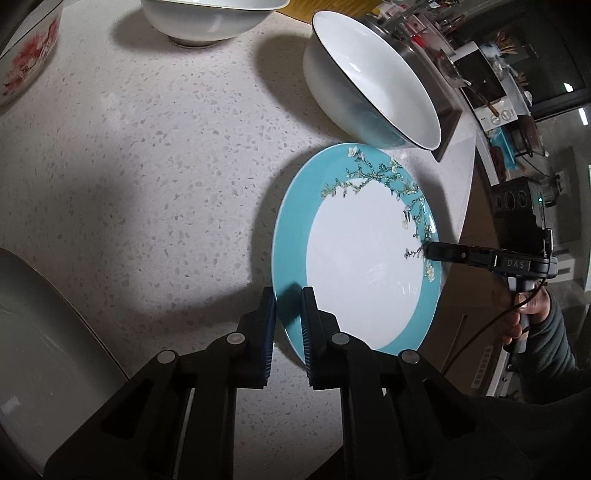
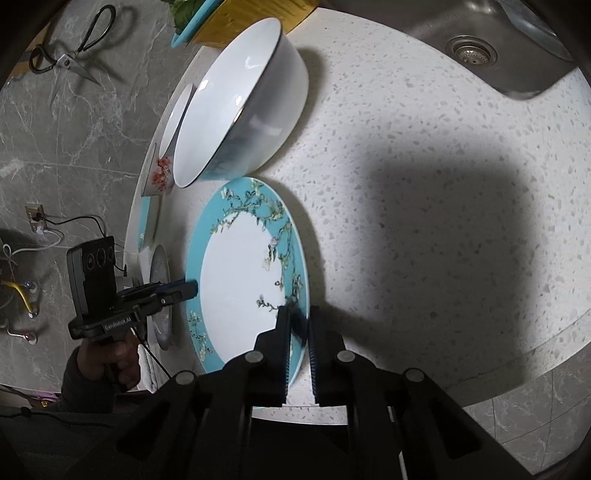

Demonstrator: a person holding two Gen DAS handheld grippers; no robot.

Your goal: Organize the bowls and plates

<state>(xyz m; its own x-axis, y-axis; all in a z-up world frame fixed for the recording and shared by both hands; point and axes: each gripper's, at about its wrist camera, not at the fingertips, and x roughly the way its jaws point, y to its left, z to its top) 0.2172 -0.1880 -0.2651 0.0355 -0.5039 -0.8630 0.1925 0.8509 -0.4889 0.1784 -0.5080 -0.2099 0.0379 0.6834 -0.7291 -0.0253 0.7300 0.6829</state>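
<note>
A teal-rimmed plate [image 1: 354, 254] with a blossom branch pattern is held between both grippers over the speckled counter. My left gripper [image 1: 288, 299] is shut on its near rim. My right gripper [image 2: 298, 314] is shut on the opposite rim and shows in the left wrist view [image 1: 439, 253]. The plate [image 2: 240, 273] and my left gripper [image 2: 184, 288] also show in the right wrist view. A large white bowl [image 1: 369, 85] with a dark rim stands just beyond the plate, also in the right wrist view [image 2: 240, 107].
Another white bowl [image 1: 210, 18] and a red-flowered bowl [image 1: 26, 62] stand farther back. A grey dish edge [image 1: 37, 332] is at lower left. A sink [image 2: 517, 40] lies at the far right. Scissors [image 2: 70, 59] lie on the floor. A second teal plate [image 2: 146, 221] sits beyond.
</note>
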